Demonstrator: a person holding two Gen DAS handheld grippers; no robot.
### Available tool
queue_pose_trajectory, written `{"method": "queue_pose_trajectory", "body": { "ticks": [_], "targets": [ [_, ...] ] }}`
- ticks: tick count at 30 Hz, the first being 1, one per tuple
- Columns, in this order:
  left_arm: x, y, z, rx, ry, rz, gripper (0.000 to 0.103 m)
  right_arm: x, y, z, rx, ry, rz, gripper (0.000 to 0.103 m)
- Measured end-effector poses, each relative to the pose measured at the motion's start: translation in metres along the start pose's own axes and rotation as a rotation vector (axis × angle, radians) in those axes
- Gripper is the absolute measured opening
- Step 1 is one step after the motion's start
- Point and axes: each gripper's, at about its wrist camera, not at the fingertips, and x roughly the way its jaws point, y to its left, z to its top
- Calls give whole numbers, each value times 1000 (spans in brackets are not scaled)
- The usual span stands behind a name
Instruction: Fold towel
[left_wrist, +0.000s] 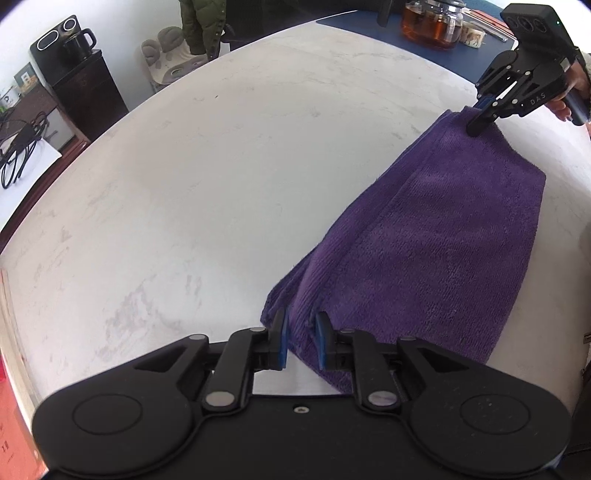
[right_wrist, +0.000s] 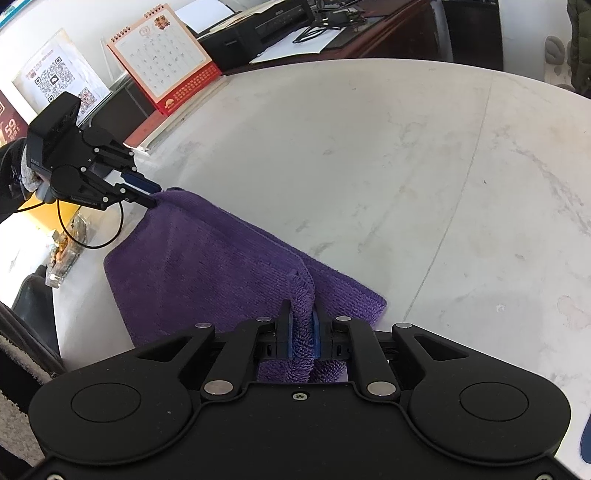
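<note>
Purple towel (left_wrist: 436, 236) lies on the white marble table (left_wrist: 221, 184), already doubled over, layered edges visible along the far side; each gripper sits at one corner of the same end, which reads as a two-point hold to keep that edge straight while it's laid down; left gripper (left_wrist: 301, 341) has a small gap between its blue pads (left_wrist: 282, 347), towel corner sits between them but looks slack, so I'd call it released or nearly so; right gripper (right_wrist: 303, 332) is nearly closed with bunched pile pinched between its pads, so that corner is still gripped; judging by the stack, this fold is basically placed; likely next is letting go on the right.
</note>
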Motion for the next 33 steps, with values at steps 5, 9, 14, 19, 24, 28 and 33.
{"method": "queue_pose_trajectory", "body": {
  "ticks": [5,9,14,19,24,28,33],
  "targets": [
    [-12,-3,-3,-26,-21,65,14,-9,3,0,-7,-20,-68,20],
    [-26,-5,-4,-56,-62,108,14,-26,4,-2,-7,-75,-224,21],
    [-34,-20,5,-69,-133,74,15,-43,21,-5,-70,-148,-251,21],
    [-1,-37,13,-63,-125,-17,15,-13,52,-10,-203,-56,-143,21],
    [25,-24,8,-142,-115,20,18,18,45,-7,-167,-6,-144,21],
    [19,-5,2,-260,-127,165,18,20,35,-5,-151,-2,-156,21],
    [8,-2,2,-287,-129,258,19,20,35,-7,-155,-1,-154,21]
  ]
}}
